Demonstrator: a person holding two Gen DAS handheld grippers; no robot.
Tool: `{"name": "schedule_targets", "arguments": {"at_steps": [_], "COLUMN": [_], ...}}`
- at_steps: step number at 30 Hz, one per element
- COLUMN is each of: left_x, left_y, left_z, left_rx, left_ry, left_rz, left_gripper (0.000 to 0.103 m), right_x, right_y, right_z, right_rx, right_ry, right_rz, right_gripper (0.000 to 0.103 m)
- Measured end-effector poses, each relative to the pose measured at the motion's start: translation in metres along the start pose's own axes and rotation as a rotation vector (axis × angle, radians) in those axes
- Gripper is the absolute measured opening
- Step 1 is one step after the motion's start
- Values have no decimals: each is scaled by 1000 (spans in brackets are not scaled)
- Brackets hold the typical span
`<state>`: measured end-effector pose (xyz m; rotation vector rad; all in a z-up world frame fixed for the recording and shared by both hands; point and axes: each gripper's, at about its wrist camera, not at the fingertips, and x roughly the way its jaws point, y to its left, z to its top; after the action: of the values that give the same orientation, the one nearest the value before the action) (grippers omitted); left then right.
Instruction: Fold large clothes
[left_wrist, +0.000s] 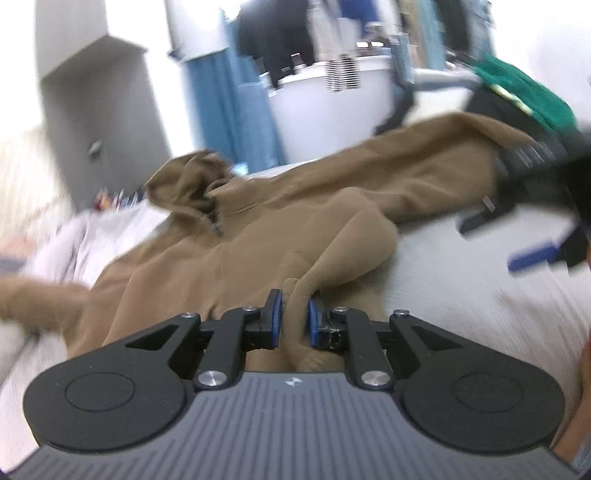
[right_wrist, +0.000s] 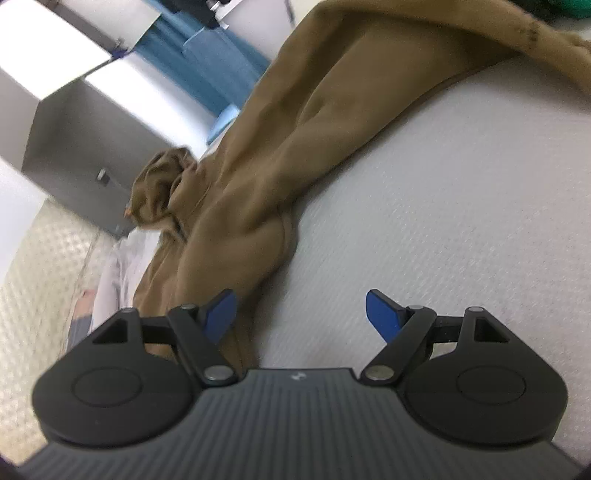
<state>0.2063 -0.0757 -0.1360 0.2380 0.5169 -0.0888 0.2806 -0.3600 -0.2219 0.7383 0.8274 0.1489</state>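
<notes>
We read this as early in the fold: the large tan-brown fleece hooded sweatshirt (left_wrist: 258, 236) lies spread and rumpled on the white textured bed cover (left_wrist: 461, 280), hood bunched at the far end, sleeves out to both sides, no clean fold line anywhere. Left gripper (left_wrist: 294, 317) is clamped tight on a bunched fold of the tan fabric, probably a cuff or hem edge, blue pads pressing it from both sides. Right gripper (right_wrist: 301, 317) has its jaws wide apart, nothing between them, hovering over bare cover just beside the garment's near edge. All folding, we judge, is left to do. The left wrist view alone shows the grip, plus the right gripper coming in from the right edge and a green cloth (left_wrist: 524, 96) behind it. The right wrist view shows the long sleeve or side panel running away across the cover, and a grey cabinet (right_wrist: 85, 147) beyond.
</notes>
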Motion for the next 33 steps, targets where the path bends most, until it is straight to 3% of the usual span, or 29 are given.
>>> {"name": "schedule_targets", "arguments": {"at_steps": [5, 11, 15, 17, 19, 22, 26, 29, 33], "left_x": [20, 37, 40, 40, 38, 34, 22, 10, -6], "left_y": [42, 76, 82, 82, 82, 87, 86, 73, 39], "left_z": [6, -2, -4, -5, -5, -7, -8, -11, -11], "left_rx": [-165, -353, -413, -428, -444, -504, -565, -582, -536], "left_ry": [54, 114, 124, 123, 114, 104, 81, 56, 51], "left_rz": [26, -31, -63, -71, -86, -155, -275, -417, -547], "left_gripper": [18, 19, 19, 19, 19, 21, 33, 37, 37], "right_x": [20, 52, 77, 85, 83, 70, 35, -9, -55], "right_y": [9, 30, 36, 36, 42, 47, 51, 52, 44], "right_z": [-15, -31, -45, -49, -48, -43, -36, -28, -17], "right_rx": [8, 32, 121, 178, 163, 164, 93, 45, -24], "right_ry": [104, 223, 293, 303, 274, 230, 159, 67, 19], "right_rz": [73, 200, 289, 339, 372, 435, 432, 440, 339], "right_gripper": [80, 79, 69, 50, 33, 24, 18, 17, 16]}}
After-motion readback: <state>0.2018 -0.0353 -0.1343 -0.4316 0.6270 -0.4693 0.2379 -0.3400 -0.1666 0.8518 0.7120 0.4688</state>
